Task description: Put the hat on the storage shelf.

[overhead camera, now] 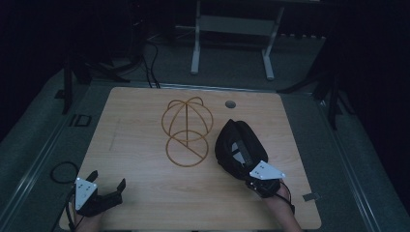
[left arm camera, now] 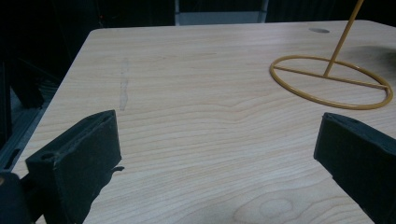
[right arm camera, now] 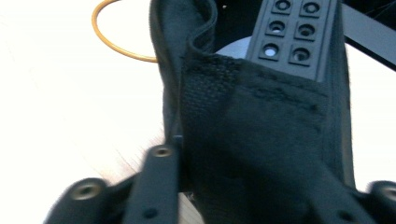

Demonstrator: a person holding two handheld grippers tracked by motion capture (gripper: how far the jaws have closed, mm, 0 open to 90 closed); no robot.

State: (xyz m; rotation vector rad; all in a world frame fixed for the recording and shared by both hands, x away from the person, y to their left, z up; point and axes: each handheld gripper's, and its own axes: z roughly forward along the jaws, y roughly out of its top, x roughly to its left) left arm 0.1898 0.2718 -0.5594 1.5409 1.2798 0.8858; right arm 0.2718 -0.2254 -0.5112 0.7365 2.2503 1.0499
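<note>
A light wooden table (overhead camera: 140, 145) with rounded corners carries two things. A yellow wire stand (overhead camera: 186, 132) sits near its middle, its ring base flat on the wood. Just right of the stand lies a black cap (overhead camera: 237, 145), probably fabric. Beyond the stand, near the far edge, is a small round grommet (overhead camera: 230, 104).

table (overhead camera: 135, 145): light wood | grommet hole (overhead camera: 230, 104): far edge | frame (overhead camera: 232, 29): white, behind
</note>
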